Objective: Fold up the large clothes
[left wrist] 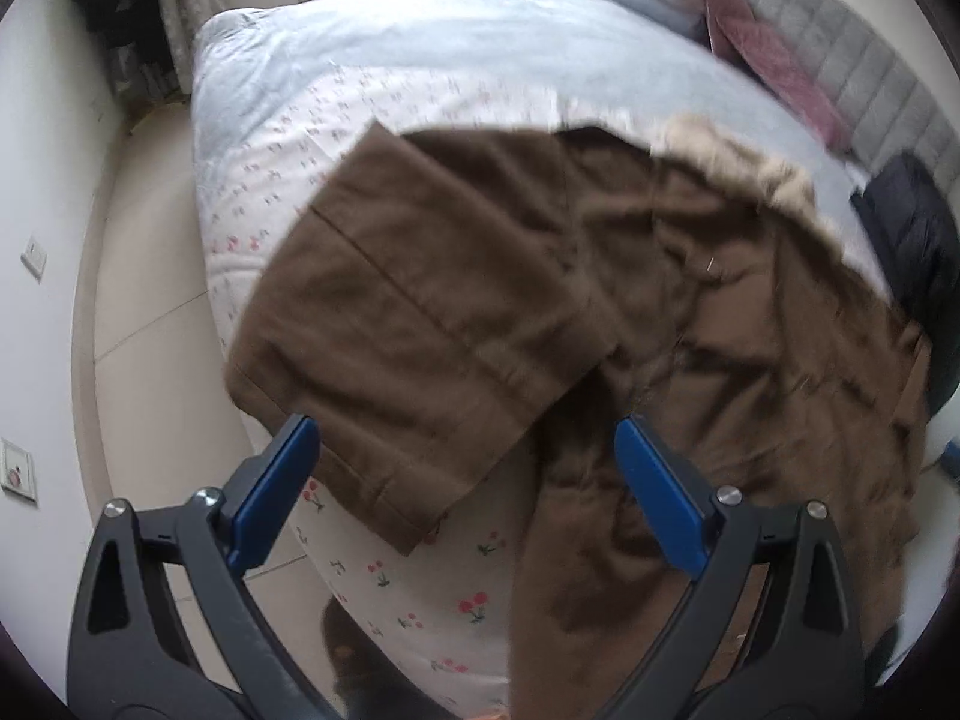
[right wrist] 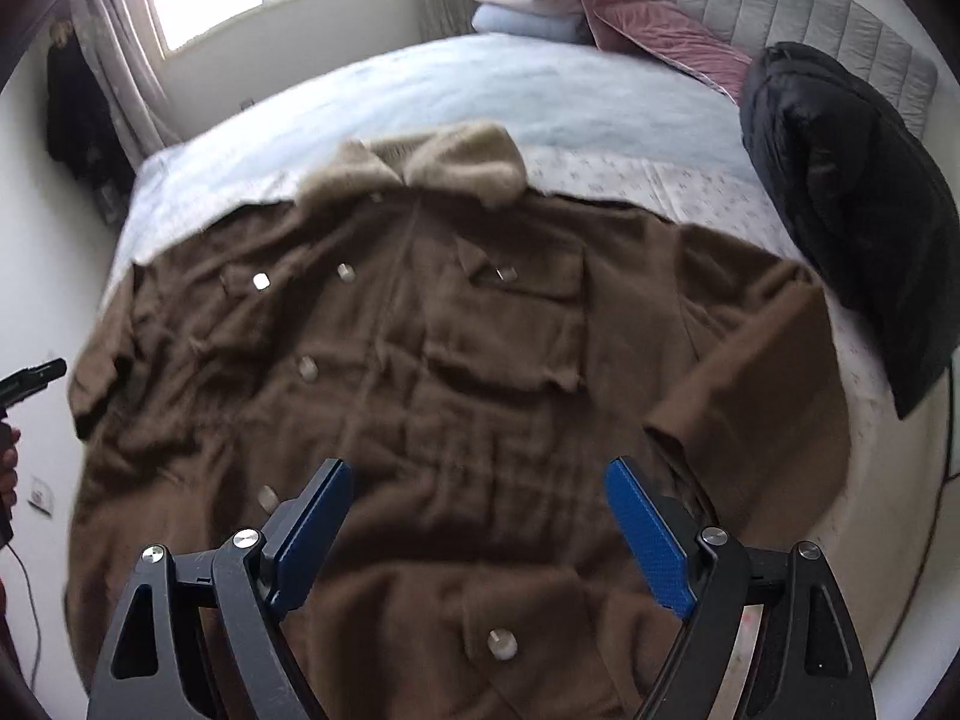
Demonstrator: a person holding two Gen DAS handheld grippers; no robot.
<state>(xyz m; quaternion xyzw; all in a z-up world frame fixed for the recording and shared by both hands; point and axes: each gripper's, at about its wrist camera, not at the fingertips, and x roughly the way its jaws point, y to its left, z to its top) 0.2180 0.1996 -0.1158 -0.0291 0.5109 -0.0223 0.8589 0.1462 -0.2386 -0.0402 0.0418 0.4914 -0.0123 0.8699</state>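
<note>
A large brown coat (right wrist: 420,372) with a tan fur collar (right wrist: 432,162) lies front up and spread on the bed, buttons showing. In the left wrist view the coat (left wrist: 750,330) has one sleeve (left wrist: 414,324) lying out flat toward the bed's edge. My left gripper (left wrist: 468,438) is open and empty, hovering just above the sleeve's cuff end. My right gripper (right wrist: 477,480) is open and empty above the coat's lower front. The other sleeve (right wrist: 762,396) lies at the right.
The bed (right wrist: 540,90) has a pale blue and flowered cover. A black padded jacket (right wrist: 852,192) lies at the right by the grey headboard (right wrist: 780,6). Folded pillows and a maroon cushion (right wrist: 660,30) sit at the head. Tiled floor (left wrist: 150,276) lies left of the bed.
</note>
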